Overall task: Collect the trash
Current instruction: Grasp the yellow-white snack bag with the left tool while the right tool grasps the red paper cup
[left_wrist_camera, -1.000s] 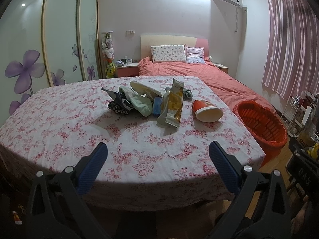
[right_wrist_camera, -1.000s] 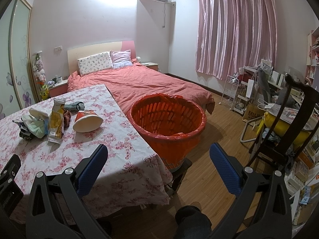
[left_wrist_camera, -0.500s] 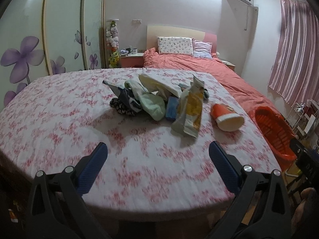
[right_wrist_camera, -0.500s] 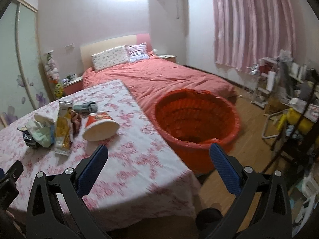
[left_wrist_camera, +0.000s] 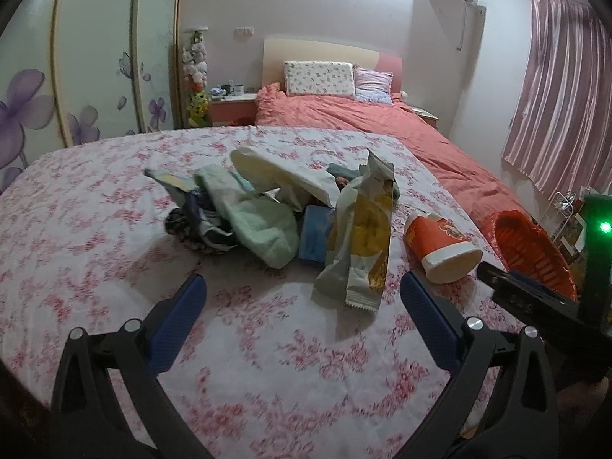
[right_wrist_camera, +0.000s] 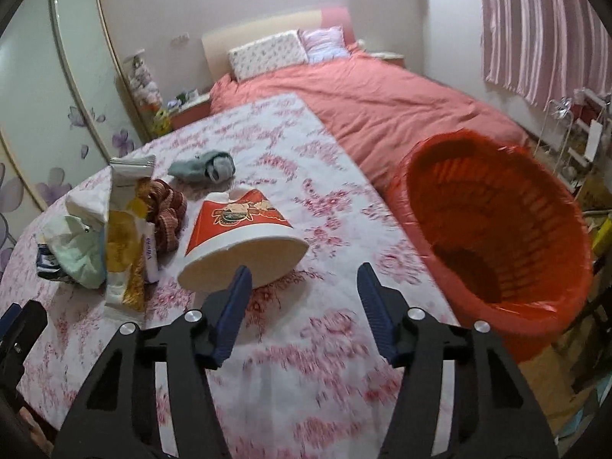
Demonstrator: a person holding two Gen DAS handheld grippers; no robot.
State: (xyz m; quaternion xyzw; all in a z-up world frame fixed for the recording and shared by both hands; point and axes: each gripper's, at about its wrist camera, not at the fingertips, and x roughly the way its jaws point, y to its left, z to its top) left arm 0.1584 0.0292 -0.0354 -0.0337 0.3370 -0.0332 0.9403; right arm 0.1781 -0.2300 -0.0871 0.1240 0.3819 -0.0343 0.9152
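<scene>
jaws: left gripper (left_wrist_camera: 300, 298) wide; right gripper (right_wrist_camera: 304, 290) wide | red-white paper cup (right_wrist_camera: 239, 243) toppled, mouth facing right gripper

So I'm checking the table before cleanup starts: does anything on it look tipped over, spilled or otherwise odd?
Yes. The red paper cup lies on its side on the flowered tablecloth, open mouth toward the right gripper; nothing visibly spilled. Beside it an opened snack bag leans on a loose heap of cloths.

Pink curtain (left_wrist_camera: 554, 88) by bed (left_wrist_camera: 382, 130) w/ pillows (left_wrist_camera: 317, 83).
</scene>
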